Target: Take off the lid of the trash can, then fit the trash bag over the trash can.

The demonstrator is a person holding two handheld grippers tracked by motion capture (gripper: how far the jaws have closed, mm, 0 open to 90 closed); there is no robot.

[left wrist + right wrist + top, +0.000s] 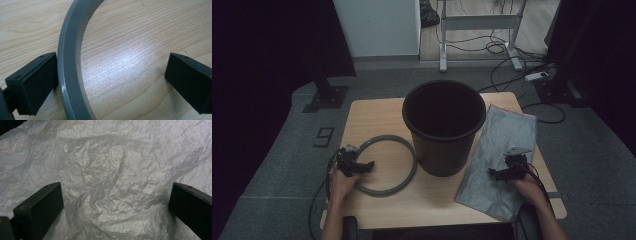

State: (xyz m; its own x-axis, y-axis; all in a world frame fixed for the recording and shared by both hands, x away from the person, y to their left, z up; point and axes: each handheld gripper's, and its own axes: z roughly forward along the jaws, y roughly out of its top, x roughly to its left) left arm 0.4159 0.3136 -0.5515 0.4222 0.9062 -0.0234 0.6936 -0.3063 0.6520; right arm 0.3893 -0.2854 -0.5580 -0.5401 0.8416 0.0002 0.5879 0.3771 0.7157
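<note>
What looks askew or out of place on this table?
The grey bag overhangs the table's front right edge and is crumpled. The grey ring lies flat beside the upright black bin, not on its rim. Nothing is spilled or broken.

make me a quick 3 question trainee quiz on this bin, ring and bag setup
1. True or false: the grey ring sits around the black bin.
2. Which thing lies under the right claw? A) the ring B) the grey bag C) the bin
3. In the left gripper view, how does the left claw stand to the ring: clamped on it, or open with the ring band between its jaws?

Key
1. False: the ring lies flat on the table to the left of the bin.
2. B
3. Open: the jaws stand wide, with the band close by one jaw and a broad gap to the other.
</note>
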